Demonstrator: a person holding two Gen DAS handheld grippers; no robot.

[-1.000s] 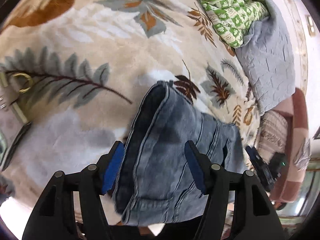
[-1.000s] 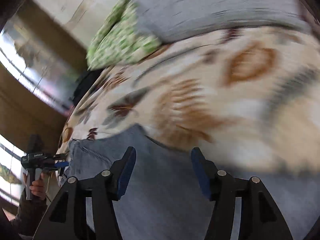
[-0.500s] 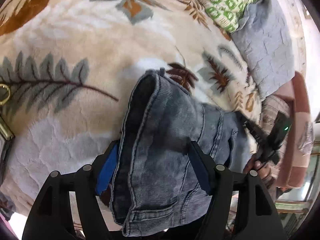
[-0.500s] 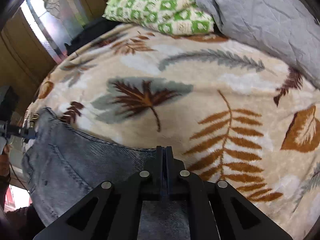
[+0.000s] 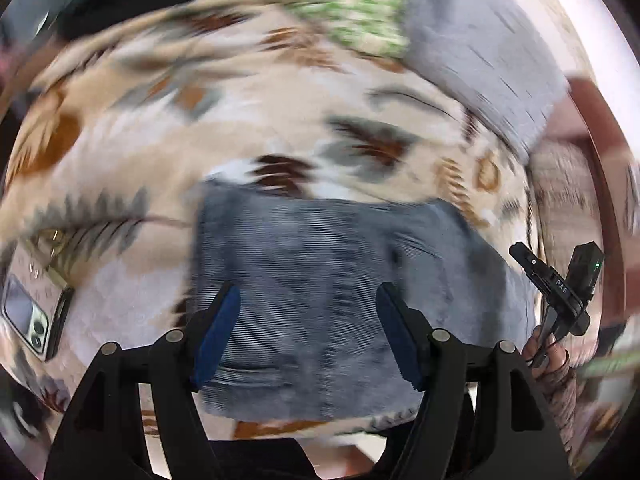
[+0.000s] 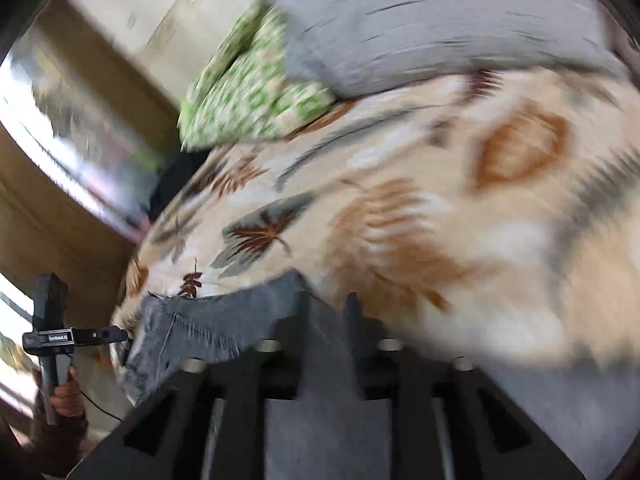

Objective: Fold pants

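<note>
Folded grey-blue jeans (image 5: 320,272) lie flat on a leaf-patterned blanket (image 5: 200,152). My left gripper (image 5: 308,336) hovers above them, open, with nothing between its blue pads (image 5: 218,336). At the right edge of that view a hand holds my right gripper (image 5: 556,292) just off the jeans' right end. In the blurred right wrist view the right gripper (image 6: 328,320) has its jaws a little apart and opening. Denim (image 6: 220,320) lies under and between its fingers, with no visible pinch. The left gripper (image 6: 76,336) shows at the far left, held in a hand (image 6: 60,396).
A green checked pillow (image 5: 352,8) and a grey pillow (image 5: 480,60) lie at the head of the bed. A phone (image 5: 32,320) rests on the blanket left of the jeans. A wooden wall and window (image 6: 60,160) run along the bed's left side.
The left gripper has lifted and rolled, so the jeans now lie flat below it. The right gripper, apart a second ago and shut half a second ago, has parted again and swung.
</note>
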